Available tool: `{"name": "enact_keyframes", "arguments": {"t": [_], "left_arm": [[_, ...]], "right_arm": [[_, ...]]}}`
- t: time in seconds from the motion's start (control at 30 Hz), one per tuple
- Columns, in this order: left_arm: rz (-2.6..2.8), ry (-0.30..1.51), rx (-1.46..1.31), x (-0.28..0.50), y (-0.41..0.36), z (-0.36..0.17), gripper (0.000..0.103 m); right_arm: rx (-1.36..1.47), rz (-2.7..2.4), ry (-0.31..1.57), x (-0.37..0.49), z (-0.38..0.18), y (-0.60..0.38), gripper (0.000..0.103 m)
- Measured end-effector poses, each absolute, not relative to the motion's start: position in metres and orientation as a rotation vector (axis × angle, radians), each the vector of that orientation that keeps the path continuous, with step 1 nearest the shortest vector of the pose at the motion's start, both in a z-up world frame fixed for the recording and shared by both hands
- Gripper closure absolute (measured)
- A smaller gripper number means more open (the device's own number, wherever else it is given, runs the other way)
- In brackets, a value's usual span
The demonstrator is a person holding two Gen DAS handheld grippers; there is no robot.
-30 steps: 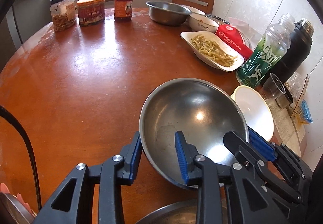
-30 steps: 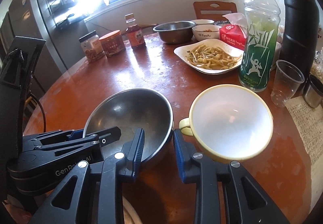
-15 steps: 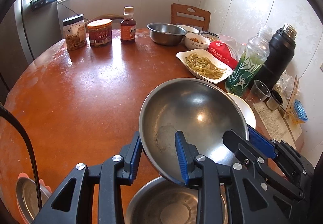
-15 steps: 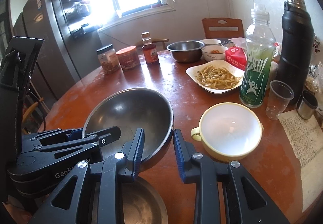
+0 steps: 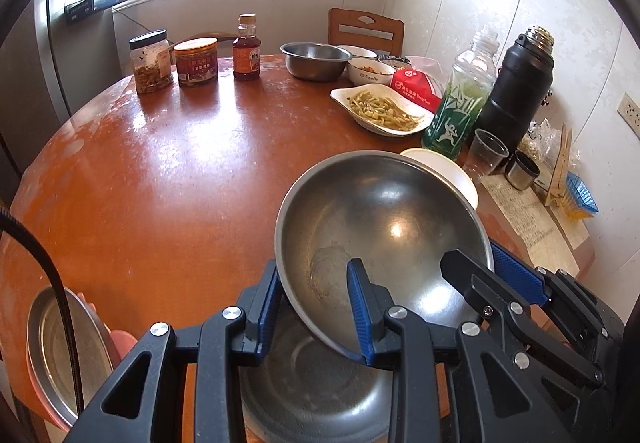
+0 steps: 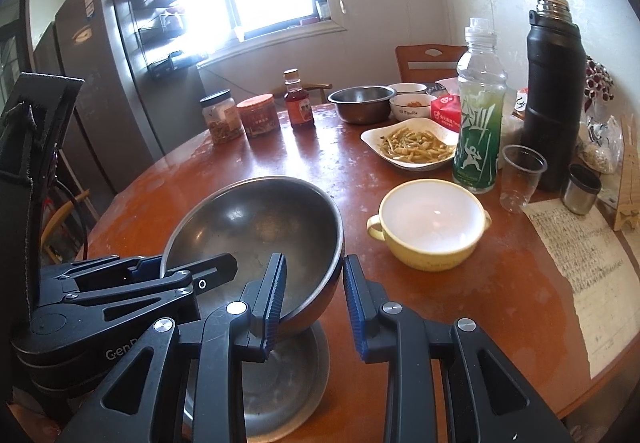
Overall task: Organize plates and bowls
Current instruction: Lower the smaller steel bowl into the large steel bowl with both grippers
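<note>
Both grippers have carried the steel bowl [image 5: 380,227] up and back from the table [image 5: 160,171] since a second ago, so it now hangs tilted above a second steel bowl [image 5: 312,383] that was out of sight then. The left gripper [image 5: 316,307] is clamped on the bowl's near rim, one blue pad inside the bowl and the other outside against the wall. The right gripper [image 6: 314,295] is clamped on the rim on the other side in the same way, its inner pad inside the bowl and its outer pad on the outside. Only the left wrist view shows a shallow metal dish [image 5: 68,347] at the table's near left edge, and there the yellow cup-bowl [image 5: 448,171] is half hidden behind the held bowl. The right wrist view shows that cup-bowl whole, standing apart to the right of the held bowl, empty, with small handles on both sides, and it also shows the refrigerator [image 6: 104,83] beyond the table.
</note>
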State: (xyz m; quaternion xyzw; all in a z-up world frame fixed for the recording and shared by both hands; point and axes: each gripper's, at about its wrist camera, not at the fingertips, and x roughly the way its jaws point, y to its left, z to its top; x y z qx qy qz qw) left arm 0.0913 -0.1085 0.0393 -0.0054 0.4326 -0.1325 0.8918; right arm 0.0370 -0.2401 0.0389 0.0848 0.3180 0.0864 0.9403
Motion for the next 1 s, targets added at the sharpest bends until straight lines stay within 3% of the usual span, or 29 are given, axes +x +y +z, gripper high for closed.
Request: {"name": "enact_keyframes", "arguments": {"t": [1.0], "left_arm": [[-0.229, 0.986, 0.006, 0.053, -0.091, -0.005, 0.071]], "right_arm": [[0.121, 0.209, 0.741, 0.003, -0.002, -0.217, 0.072]]}}
